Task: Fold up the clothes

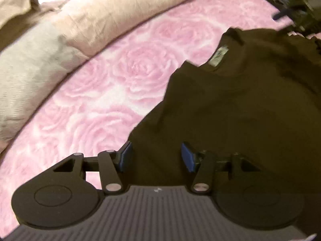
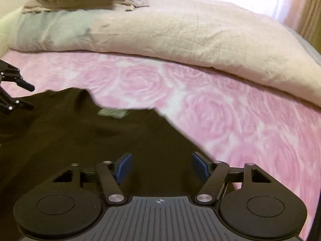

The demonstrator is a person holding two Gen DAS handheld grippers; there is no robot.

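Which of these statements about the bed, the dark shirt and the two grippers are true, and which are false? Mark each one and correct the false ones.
1. The dark shirt lies on a pink rose-patterned sheet. True.
2. The shirt's neck label is showing. True.
3. The right gripper is clamped on the shirt. False: its jaws stand apart above the cloth, gripping nothing.
4. The left gripper holds a folded towel. False: its jaws are open and empty over the shirt.
5. A beige duvet lies along the far side of the bed. True.
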